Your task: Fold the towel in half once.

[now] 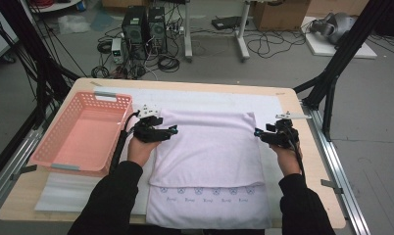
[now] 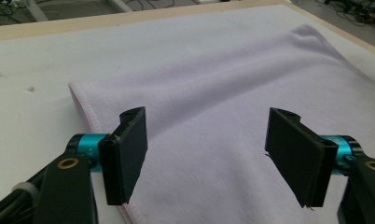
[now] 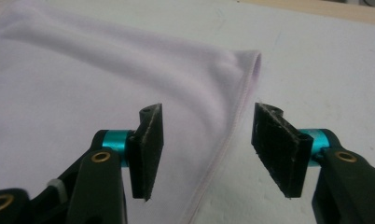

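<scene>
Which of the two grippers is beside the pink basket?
The left gripper. It sits at the towel's left edge, next to the pink basket; the right gripper is at the towel's opposite edge, far from the basket.

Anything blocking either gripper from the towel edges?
Nothing visible. The left gripper is open at the towel's left edge, the right gripper open at its right edge, with only bare cloth and white mat between the jaws. The pink basket sits off to the left.

A pink basket (image 1: pixel 82 134) is seen at the left of the wooden counter (image 1: pixel 195 87). A white mat (image 1: pixel 205 100) is spread on the counter. Computer boxes (image 1: pixel 145 27) and cables (image 1: pixel 263 46) are seen on the floor (image 1: pixel 381 122) behind.
</scene>
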`<state>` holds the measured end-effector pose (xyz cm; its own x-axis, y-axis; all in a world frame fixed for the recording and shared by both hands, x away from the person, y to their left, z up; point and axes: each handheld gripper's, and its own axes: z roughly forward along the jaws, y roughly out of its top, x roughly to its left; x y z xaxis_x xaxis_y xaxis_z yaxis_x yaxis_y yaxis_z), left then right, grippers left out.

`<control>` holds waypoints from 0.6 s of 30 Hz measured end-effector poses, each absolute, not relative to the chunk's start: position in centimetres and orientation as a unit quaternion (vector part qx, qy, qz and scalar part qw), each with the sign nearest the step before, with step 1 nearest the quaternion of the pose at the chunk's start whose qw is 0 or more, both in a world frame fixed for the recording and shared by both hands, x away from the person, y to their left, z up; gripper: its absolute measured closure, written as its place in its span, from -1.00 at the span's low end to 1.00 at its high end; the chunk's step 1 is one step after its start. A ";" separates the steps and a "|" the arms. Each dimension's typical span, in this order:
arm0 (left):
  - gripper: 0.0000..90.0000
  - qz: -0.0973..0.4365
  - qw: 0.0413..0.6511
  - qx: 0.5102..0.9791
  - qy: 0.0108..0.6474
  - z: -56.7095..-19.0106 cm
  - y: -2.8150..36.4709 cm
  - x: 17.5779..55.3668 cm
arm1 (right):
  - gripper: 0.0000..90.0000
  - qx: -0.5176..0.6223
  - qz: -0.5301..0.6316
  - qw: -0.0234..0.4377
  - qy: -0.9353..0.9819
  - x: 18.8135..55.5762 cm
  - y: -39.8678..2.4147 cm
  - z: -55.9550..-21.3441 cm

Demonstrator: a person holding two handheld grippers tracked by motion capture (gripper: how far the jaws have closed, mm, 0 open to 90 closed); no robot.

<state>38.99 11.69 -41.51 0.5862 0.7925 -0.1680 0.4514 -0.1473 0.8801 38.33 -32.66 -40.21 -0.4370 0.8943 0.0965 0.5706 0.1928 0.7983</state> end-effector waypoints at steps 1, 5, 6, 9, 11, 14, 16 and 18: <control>-0.30 0.170 0.502 0.738 0.419 -41.5 11.8 38.6 | -0.03 0.488 0.406 0.203 0.746 37.8 -32.6 -40.2; -0.24 0.166 0.509 0.736 0.414 -41.7 12.2 37.0 | -0.01 0.479 0.404 0.203 0.753 35.8 -32.7 -40.4; -0.22 0.164 0.510 0.738 0.411 -41.7 12.4 36.6 | -0.01 0.478 0.408 0.201 0.752 35.2 -32.7 -40.5; -0.08 0.154 0.520 0.737 0.403 -42.2 12.9 34.8 | 0.01 0.468 0.412 0.205 0.755 33.3 -32.8 -40.8; -0.05 0.152 0.518 0.741 0.400 -42.6 13.3 33.6 | 0.00 0.467 0.412 0.202 0.756 32.0 -32.9 -41.0; -0.04 0.151 0.517 0.743 0.397 -43.0 13.8 31.7 | 0.00 0.458 0.410 0.203 0.762 30.0 -32.8 -41.0; -0.06 0.149 0.513 0.746 0.397 -43.3 14.0 30.7 | 0.00 0.455 0.411 0.207 0.762 28.7 -32.8 -40.7; -0.08 0.144 0.512 0.749 0.395 -43.3 14.1 29.9 | -0.01 0.452 0.417 0.210 0.760 27.3 -32.9 -40.5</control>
<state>29.91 14.11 -43.32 0.6459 0.7396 -0.1892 0.4454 -0.1638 0.8802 27.33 -32.86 -40.53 -0.5029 0.8624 0.0581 0.5119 0.2430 0.8240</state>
